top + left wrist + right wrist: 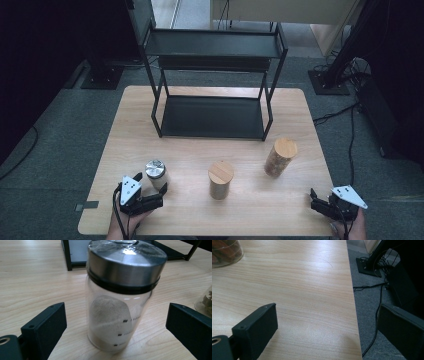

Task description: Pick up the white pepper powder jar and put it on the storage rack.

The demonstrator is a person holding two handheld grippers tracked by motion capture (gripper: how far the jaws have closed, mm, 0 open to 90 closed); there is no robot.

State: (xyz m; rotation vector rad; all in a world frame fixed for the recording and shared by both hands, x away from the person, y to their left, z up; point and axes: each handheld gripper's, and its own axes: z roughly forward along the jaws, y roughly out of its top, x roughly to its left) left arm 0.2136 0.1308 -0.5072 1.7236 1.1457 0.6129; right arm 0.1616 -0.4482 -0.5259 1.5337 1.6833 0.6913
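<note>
From the high view, a glass jar (156,174) with a metal lid is seen near the tabletop's (150,135) front left corner, just beside the left gripper (161,191); two wooden-lidded jars (221,180) stand toward the middle, before a black shelf (212,80). The right gripper (315,198) is held at the front right corner.

In the left gripper view, the jaws are spread wide around the jar (120,297); pale powder is seen inside, with printed marks.

In the right gripper view, the jaws are spread wide over the tabletop's right edge (352,305).

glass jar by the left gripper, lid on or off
On. A steel lid caps the upright glass jar, standing between the open left gripper jaws.
</note>
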